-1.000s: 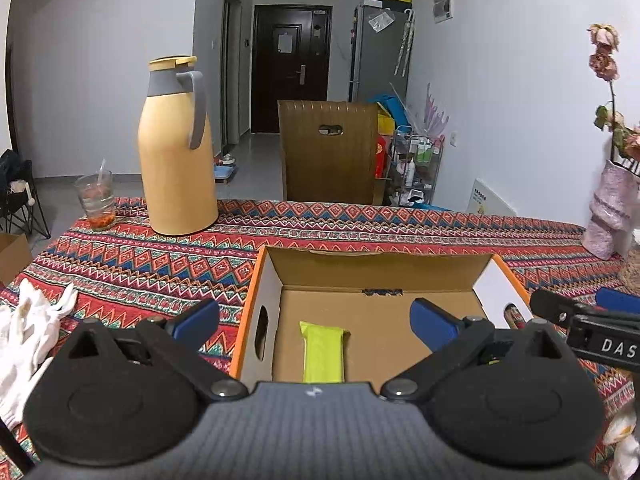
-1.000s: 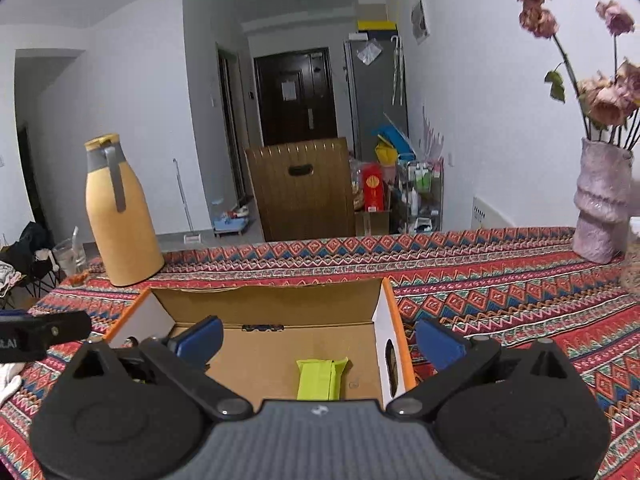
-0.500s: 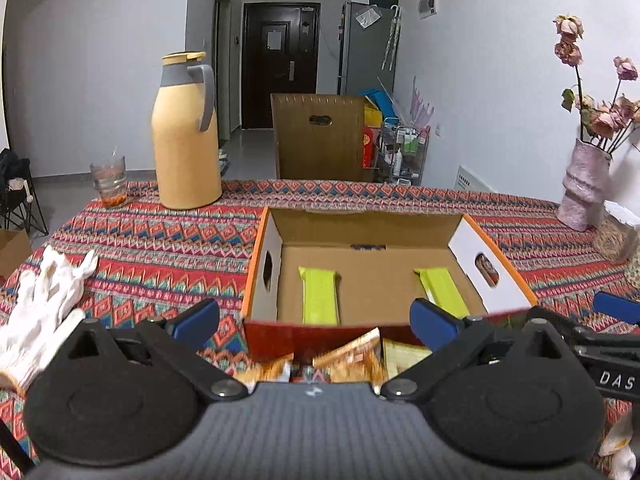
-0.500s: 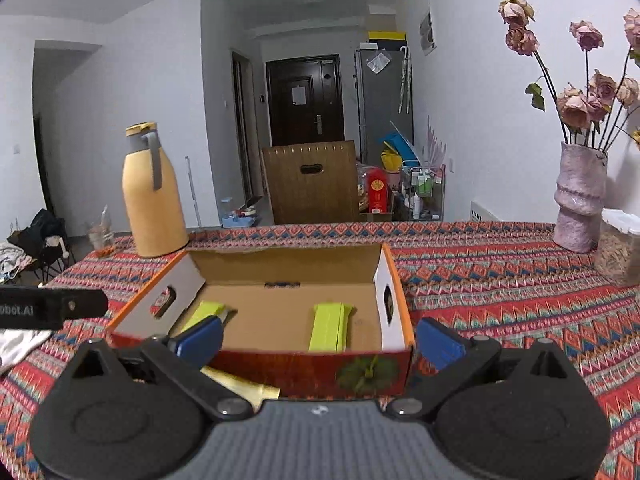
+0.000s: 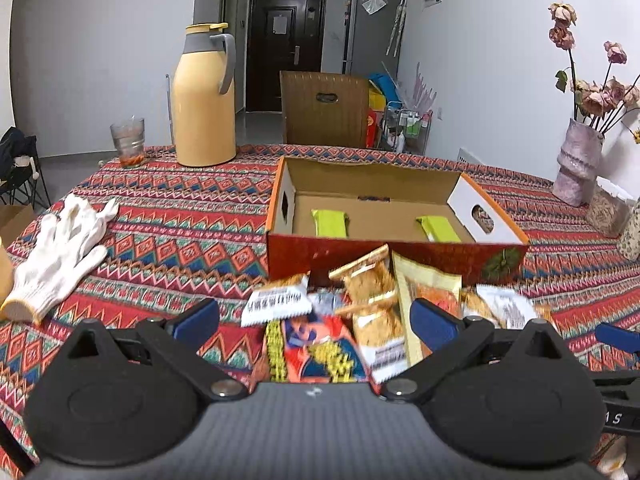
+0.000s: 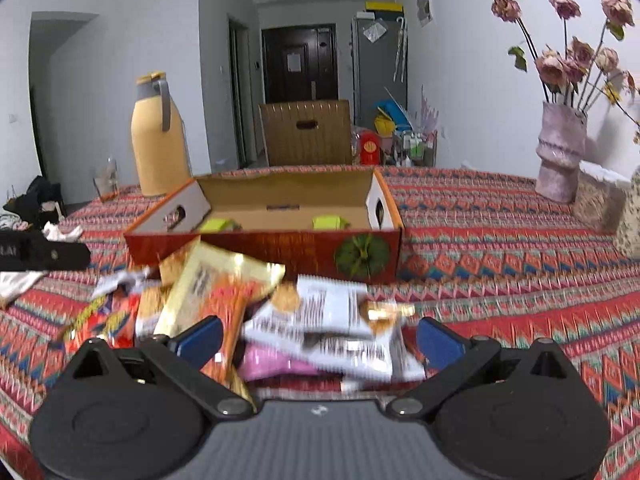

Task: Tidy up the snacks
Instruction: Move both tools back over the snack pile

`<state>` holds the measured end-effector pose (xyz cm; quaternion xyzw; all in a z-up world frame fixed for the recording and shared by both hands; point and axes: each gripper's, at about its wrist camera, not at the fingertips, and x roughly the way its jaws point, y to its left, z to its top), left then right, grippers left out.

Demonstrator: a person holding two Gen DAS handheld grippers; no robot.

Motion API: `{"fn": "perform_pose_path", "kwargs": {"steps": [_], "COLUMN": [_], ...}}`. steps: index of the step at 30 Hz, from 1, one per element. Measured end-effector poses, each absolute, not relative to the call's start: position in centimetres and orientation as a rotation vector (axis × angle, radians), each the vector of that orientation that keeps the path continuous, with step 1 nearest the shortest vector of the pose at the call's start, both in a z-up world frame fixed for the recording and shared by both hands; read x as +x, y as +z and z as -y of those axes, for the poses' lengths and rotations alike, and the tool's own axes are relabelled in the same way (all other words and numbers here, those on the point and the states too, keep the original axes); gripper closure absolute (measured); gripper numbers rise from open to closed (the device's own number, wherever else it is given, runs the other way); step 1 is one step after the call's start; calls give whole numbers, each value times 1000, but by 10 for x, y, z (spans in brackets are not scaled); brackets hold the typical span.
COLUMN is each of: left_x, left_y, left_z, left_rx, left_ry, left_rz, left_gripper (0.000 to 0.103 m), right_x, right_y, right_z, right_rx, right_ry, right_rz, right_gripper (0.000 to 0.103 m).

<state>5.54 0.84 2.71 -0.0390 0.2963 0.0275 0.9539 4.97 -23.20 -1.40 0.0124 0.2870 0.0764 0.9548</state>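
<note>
Two hand-held grippers: we hold left hand-held gripper (image 5: 314, 322) and right hand-held gripper (image 6: 320, 336) spread apart, empty.
Snack pile (image 5: 360, 316): just before the box (image 5: 396, 250), beneath both.
Inside box: two green bars (image 5: 330, 222).

a tall yellow thermos jug with a grey handle (image 5: 204, 98) stands upright at the far left of the red patterned tablecloth (image 5: 168, 216), a clear glass with orange dregs (image 5: 128, 142) just beside it. a white cotton glove (image 5: 60, 248) lies flat near the left edge. over on the right, a pale pink ribbed vase (image 6: 560, 152) holds dried pink roses (image 6: 572, 56). behind the table, a brown cardboard box with a handle slot (image 5: 325, 109).
</note>
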Motion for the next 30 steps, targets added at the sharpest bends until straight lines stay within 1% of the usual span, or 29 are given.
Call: {"fn": "perform_pose_path", "kwargs": {"steps": [9, 20, 26, 28, 30], "left_x": [30, 16, 16, 16, 17], "left_y": [7, -6, -12, -14, -15], "left_z": [-13, -18, -16, -15, -15], "left_rx": [-90, -102, -104, -101, -100], "left_ry": [65, 64, 57, 56, 57], "left_rz": [-635, -665, -682, -689, -694], "left_gripper": [0, 0, 0, 0, 0], "right_x": [24, 26, 19, 17, 15], "right_y": [-43, -71, -78, -78, -77], "right_z": [233, 220, 221, 221, 220], "right_rx": [61, 18, 16, 14, 9], "right_ry": [132, 75, 61, 71, 90], "right_rz": [-662, -718, -660, -645, -636], "right_gripper": [0, 0, 0, 4, 14]}}
